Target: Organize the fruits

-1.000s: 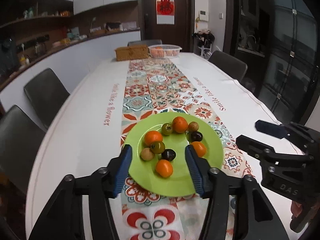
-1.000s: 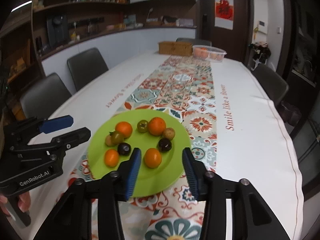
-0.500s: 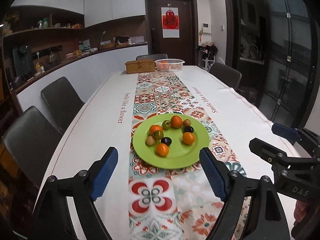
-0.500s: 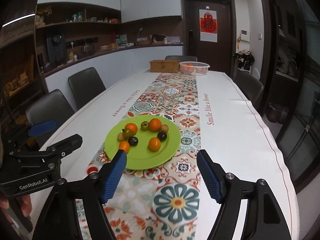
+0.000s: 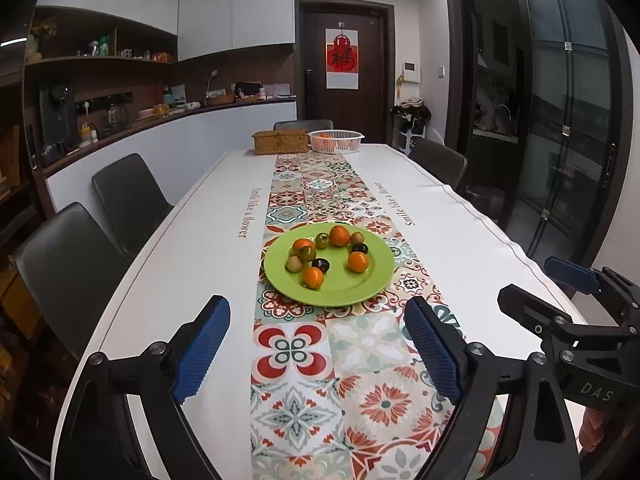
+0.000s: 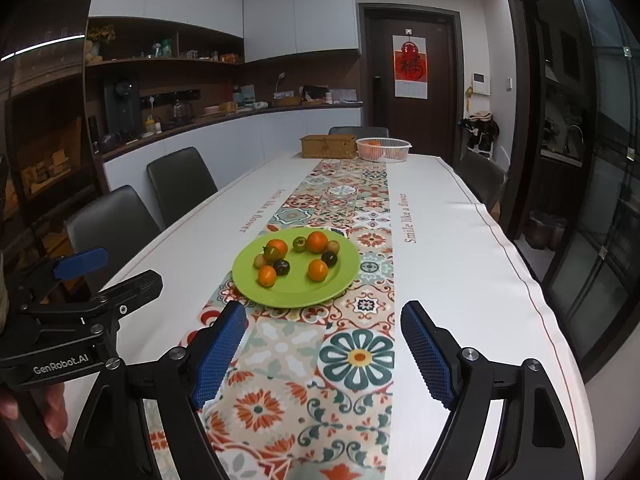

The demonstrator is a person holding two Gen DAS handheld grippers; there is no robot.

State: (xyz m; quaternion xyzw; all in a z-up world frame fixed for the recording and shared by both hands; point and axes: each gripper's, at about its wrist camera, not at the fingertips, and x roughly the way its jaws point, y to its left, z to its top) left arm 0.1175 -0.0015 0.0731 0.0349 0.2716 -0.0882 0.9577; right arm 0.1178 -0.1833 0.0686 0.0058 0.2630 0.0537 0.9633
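Green plate (image 5: pixel 372 284) mid-tabletop holds nine small fruits (image 5: pixel 313 277); white basket (image 5: pixel 336 141) at far end holds orange fruit. Both hand-held grippers, left (image 5: pixel 318 346) and right (image 6: pixel 322 354), gape wide with nothing held.

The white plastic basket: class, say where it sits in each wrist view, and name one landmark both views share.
Left wrist: white plastic basket at the table's far end, upper centre, right of the wicker box.
Right wrist: white plastic basket upper centre-right, again right of the wicker box.
Shared landmark: green plate.
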